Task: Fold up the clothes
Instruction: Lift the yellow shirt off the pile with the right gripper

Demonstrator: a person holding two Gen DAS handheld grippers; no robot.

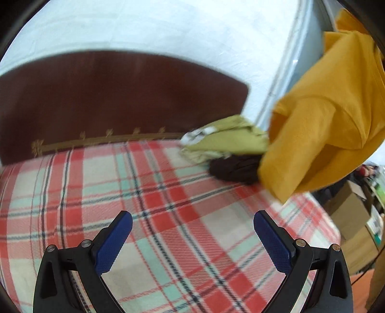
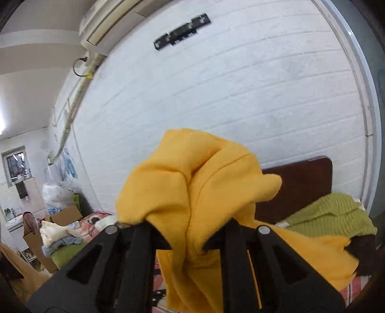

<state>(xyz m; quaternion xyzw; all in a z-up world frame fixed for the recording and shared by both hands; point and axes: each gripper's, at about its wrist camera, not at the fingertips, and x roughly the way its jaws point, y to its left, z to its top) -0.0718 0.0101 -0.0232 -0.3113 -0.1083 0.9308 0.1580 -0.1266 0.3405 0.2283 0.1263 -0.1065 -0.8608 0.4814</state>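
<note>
A white brick wall [image 2: 216,96] backs the room, with an air conditioner [image 2: 108,21] high on it and boxes and bundles of stuff piled off to one side. Below it stands a bed [image 1: 168,204] with a dark wooden headboard [image 1: 120,96], spread with a red, cream and mint plaid blanket whose middle lies bare. Against the headboard end sits a small heap of unfolded clothes: a green knitted top [image 2: 332,214] on a dark brown garment [image 1: 235,168]. The largest loose piece is a yellow sweatshirt [image 2: 192,180], hanging in the air above the far side of the bed, bunched and drooping, its lower edge just over the blanket beside the heap. The right claw [image 2: 190,240] is clamped tight on a gathered fold of it, and the cloth spills over and between its black fingers. The left claw [image 1: 192,236] hovers low over the bare blanket with its blue pads [image 1: 113,240] spread wide and nothing between them. The folding looks barely begun: one piece is lifted from the heap but not yet laid flat or smoothed, no fold is made, and no neat stack shows anywhere. The green and brown pieces wait untouched.
</note>
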